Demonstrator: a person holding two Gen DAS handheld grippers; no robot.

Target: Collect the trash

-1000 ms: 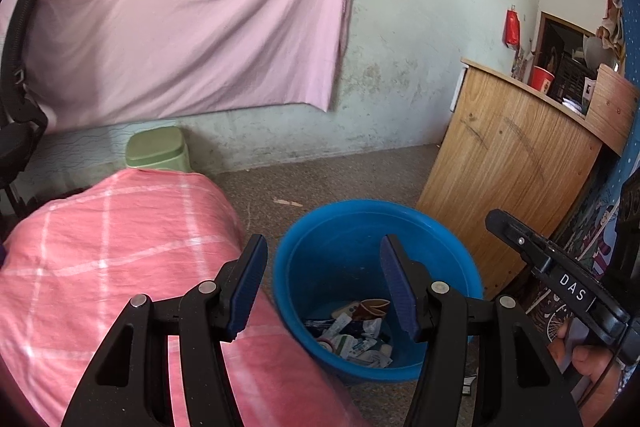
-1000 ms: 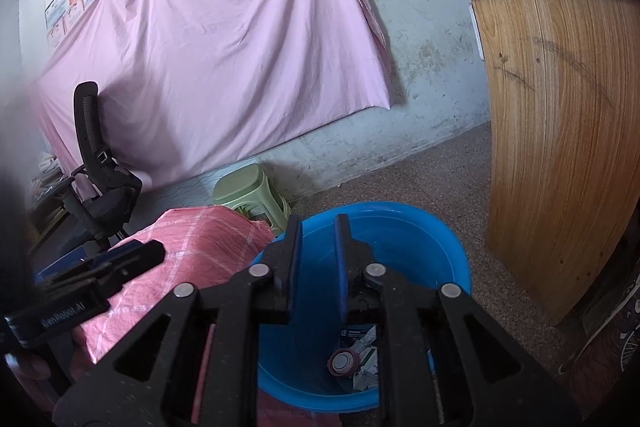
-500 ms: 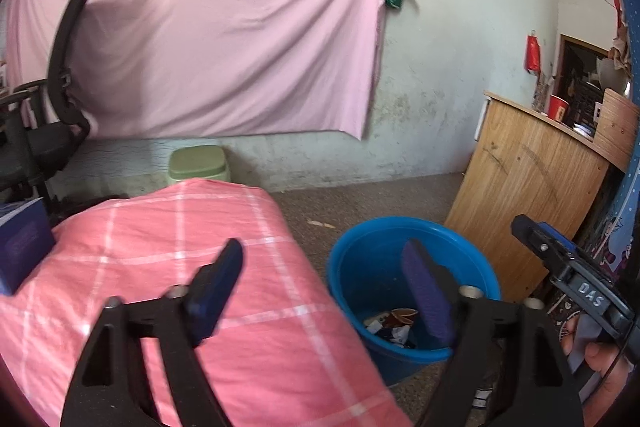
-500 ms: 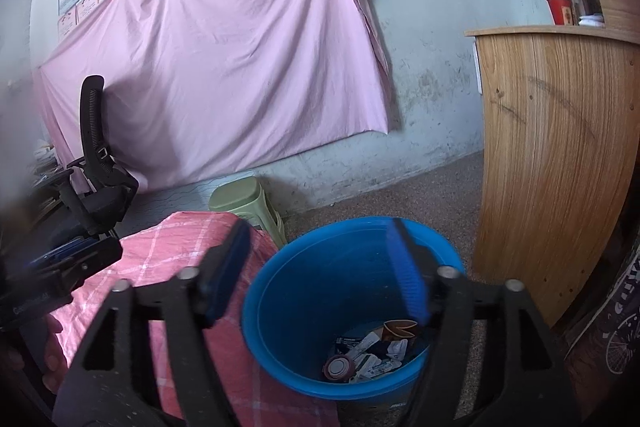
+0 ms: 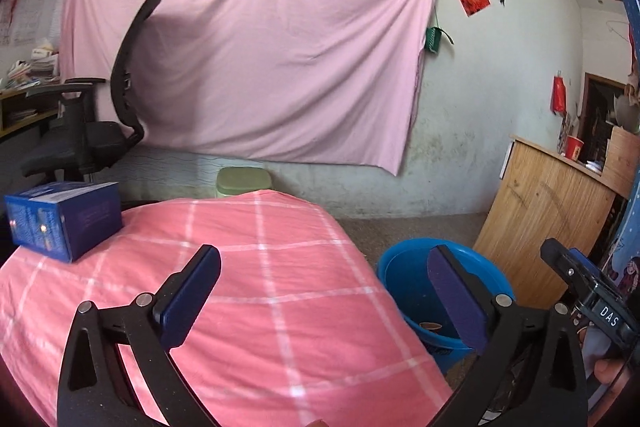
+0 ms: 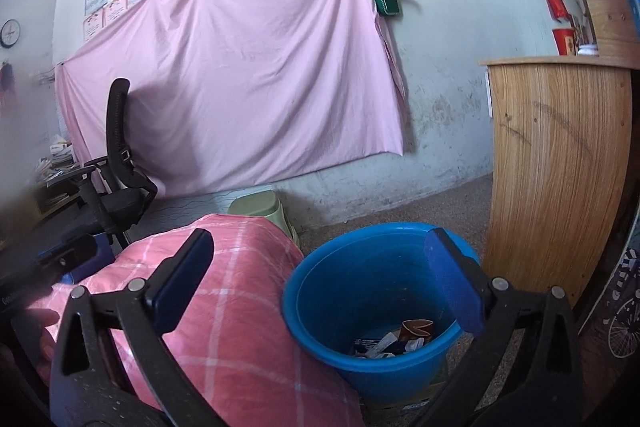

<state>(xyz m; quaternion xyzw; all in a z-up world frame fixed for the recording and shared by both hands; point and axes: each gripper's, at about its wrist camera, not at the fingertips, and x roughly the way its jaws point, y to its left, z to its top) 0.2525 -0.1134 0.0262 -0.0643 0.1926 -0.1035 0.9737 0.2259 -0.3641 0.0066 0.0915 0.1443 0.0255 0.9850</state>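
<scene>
A blue bucket [image 6: 360, 367] stands on the floor beside a table under a pink checked cloth [image 5: 280, 307]. Paper scraps and a crumpled cup [image 6: 394, 341] lie at its bottom. My right gripper [image 6: 318, 235] hovers above the bucket's near left rim. Its jaws are opening wide with nothing between them. My left gripper [image 5: 323, 253] hangs over the pink cloth, left of the bucket [image 5: 400, 259]. Its jaws are also opening and hold nothing. A dark blue box [image 5: 64, 219] sits on the cloth at the far left.
A wooden counter [image 6: 560, 167] stands close to the right of the bucket. A green stool [image 5: 242, 181] and a black office chair [image 5: 120, 99] are behind the table. A pink sheet [image 6: 240, 75] hangs on the back wall.
Both grippers' jaws went from partly closed to wide apart. Both pulled away from over the bucket toward the left. The blue box came into the left wrist view.
</scene>
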